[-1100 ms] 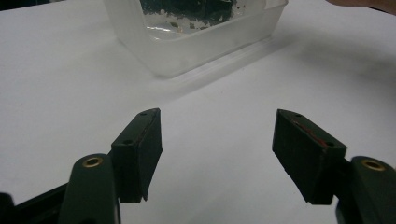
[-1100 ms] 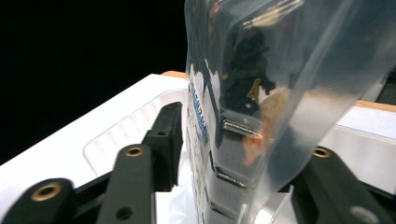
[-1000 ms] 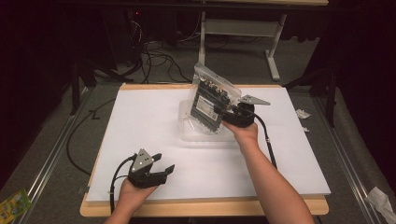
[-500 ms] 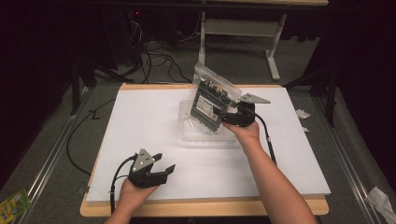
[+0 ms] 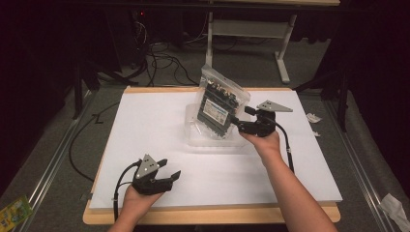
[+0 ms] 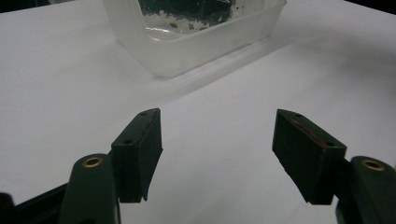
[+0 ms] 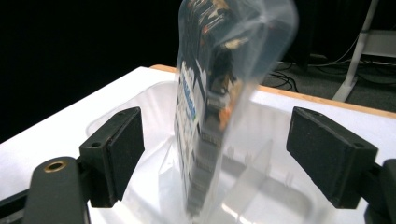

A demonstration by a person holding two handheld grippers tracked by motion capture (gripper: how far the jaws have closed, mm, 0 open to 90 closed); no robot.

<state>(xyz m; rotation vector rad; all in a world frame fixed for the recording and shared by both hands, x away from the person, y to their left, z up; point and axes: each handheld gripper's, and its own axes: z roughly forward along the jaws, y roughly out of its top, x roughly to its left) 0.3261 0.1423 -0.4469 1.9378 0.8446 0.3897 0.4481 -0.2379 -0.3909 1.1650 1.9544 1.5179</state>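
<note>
A clear plastic bag of dark parts is stood on edge in a clear tray at the white table's middle. It is flanked, untouched, by the spread jaws of the right gripper. The left gripper is held spread near the front edge. The bag's blue label is blurred and cannot be read.

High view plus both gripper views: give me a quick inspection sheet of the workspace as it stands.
Surface: white sheet on a wooden table.
Job's things: clear bag of dark parts stands on edge in the clear tray.
Clutter: nothing seen on the sheet.
Grippers: right gripper open, jaws either side of the bag; left gripper open, holding nothing.
Cables: one trails from each gripper; more on the floor behind.
Surroundings: dark room, grey carpet, table frame behind.
</note>
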